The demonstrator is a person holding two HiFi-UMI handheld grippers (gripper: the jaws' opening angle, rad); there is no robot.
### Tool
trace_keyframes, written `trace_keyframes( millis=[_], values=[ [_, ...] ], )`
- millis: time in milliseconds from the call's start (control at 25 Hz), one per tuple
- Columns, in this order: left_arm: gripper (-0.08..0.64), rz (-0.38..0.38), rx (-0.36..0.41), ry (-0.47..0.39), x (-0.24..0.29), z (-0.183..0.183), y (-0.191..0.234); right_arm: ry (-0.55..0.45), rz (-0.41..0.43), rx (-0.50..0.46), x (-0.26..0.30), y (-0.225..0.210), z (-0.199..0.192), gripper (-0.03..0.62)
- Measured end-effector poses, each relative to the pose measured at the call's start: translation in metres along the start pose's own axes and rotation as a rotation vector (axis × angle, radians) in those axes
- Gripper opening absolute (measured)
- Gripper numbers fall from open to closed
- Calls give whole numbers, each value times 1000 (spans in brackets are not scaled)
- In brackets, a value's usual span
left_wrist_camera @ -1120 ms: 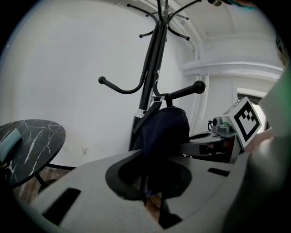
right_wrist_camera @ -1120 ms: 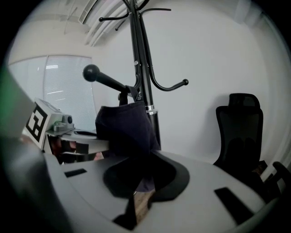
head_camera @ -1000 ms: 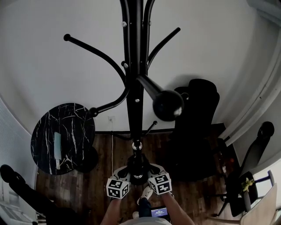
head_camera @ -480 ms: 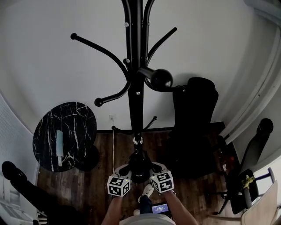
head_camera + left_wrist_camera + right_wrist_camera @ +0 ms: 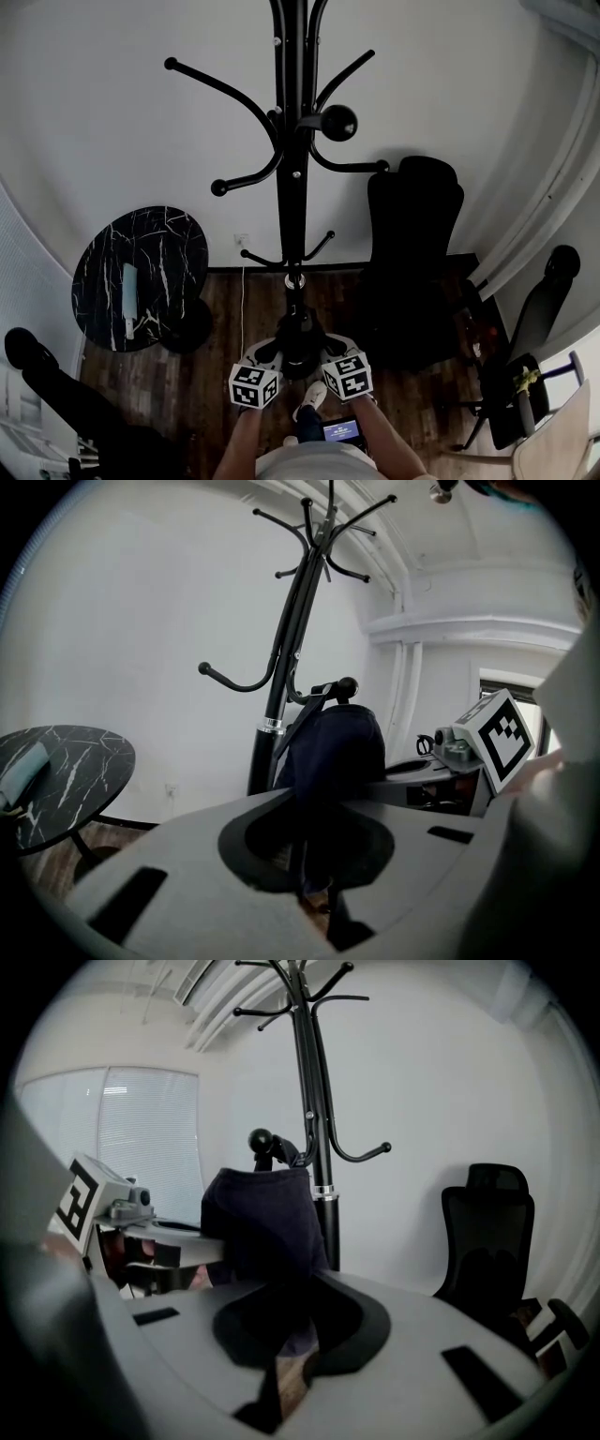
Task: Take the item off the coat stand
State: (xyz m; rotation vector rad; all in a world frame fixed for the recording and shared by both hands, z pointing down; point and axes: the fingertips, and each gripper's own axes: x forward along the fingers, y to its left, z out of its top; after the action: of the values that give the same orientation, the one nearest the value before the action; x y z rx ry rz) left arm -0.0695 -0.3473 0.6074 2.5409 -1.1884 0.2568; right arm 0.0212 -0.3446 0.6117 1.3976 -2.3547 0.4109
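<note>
Clamping the dark blue bag (image 5: 330,747), left hand-held gripper (image 5: 314,892) and right hand-held gripper (image 5: 281,1372) may snag its strap (image 5: 302,722) on the hook's knob (image 5: 348,684).

Floor (image 5: 234,323) is dark wood planks, runs up to a white wall. Standing on it: round black marble-look table (image 5: 173,239) on the left w/ a dark pedestal foot, coat stand (image 5: 289,187) in the middle by the wall (its foot is covered, can't see it), black office chair (image 5: 412,262) just right of the stand, another dark chair (image 5: 548,300) further right, and a light wood chair (image 5: 562,436) in the btm right corner. Thin white cable (image 5: 241,305) drops from a wall socket (image 5: 241,241) onto the planks btw table and stand. On the tabletop lies one pale bluish strip (image 5: 129,298), flat, left of centre. Big dark shape (image 5: 56,394) btm left, no idea what it is.
</note>
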Motion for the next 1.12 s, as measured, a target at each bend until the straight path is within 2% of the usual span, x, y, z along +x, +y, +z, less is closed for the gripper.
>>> trace_keyframes(
  millis=[1120],
  values=[
    [29,-12,6,-46,-40,7,-26,-69,-10,39,-40,25,5,28]
  ],
)
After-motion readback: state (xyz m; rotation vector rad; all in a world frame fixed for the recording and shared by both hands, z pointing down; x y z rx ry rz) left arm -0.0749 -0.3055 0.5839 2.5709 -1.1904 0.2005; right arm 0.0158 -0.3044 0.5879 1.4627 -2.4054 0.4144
